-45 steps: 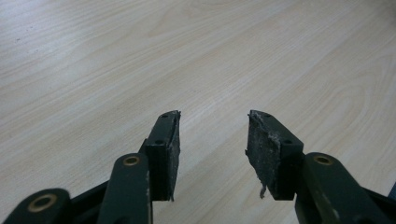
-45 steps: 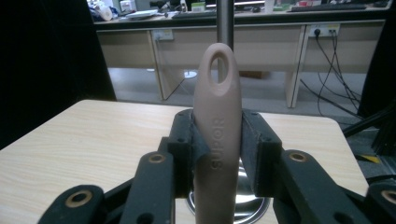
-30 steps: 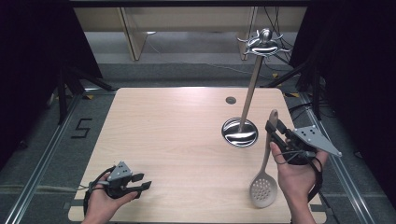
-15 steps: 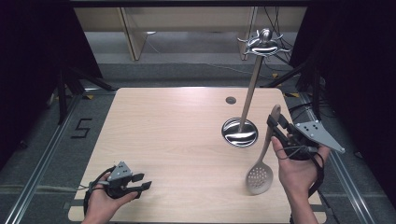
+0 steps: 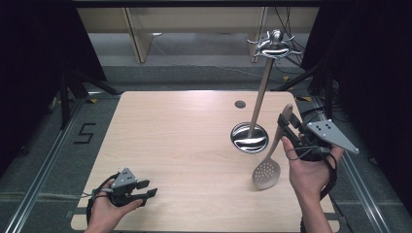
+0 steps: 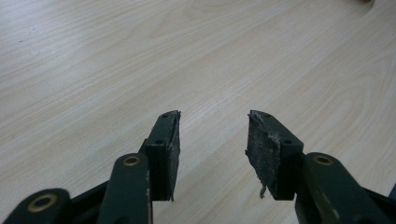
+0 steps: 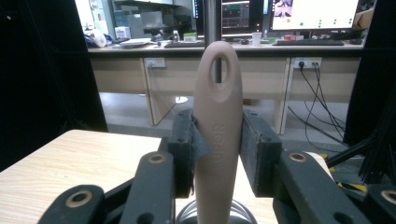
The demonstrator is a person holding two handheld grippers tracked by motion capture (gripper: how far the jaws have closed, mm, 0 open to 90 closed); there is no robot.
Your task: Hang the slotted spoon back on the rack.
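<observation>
A beige slotted spoon [image 5: 268, 162] hangs nearly upright over the table's right side, its perforated head low and its handle end up. My right gripper [image 5: 286, 127] is shut on the handle; in the right gripper view the handle [image 7: 218, 135], with a hanging hole at its tip, stands clamped between the two pads. Just left of the spoon rises a metal utensil stand [image 5: 262, 92] with a round shiny base [image 5: 249, 137] and hooks at its top [image 5: 275, 44]. My left gripper [image 5: 148, 189] rests open at the front left corner, with bare wood between its fingers [image 6: 163, 149].
The light wood table [image 5: 175, 141] has a small dark grommet hole [image 5: 240, 104] near its far edge. Dark floor with rails surrounds it. Desks with monitors [image 7: 308, 11] stand beyond the far side.
My right gripper has lifted and tilted the spoon more upright, swinging its head off the table and toward the left. The left gripper has stayed put.
</observation>
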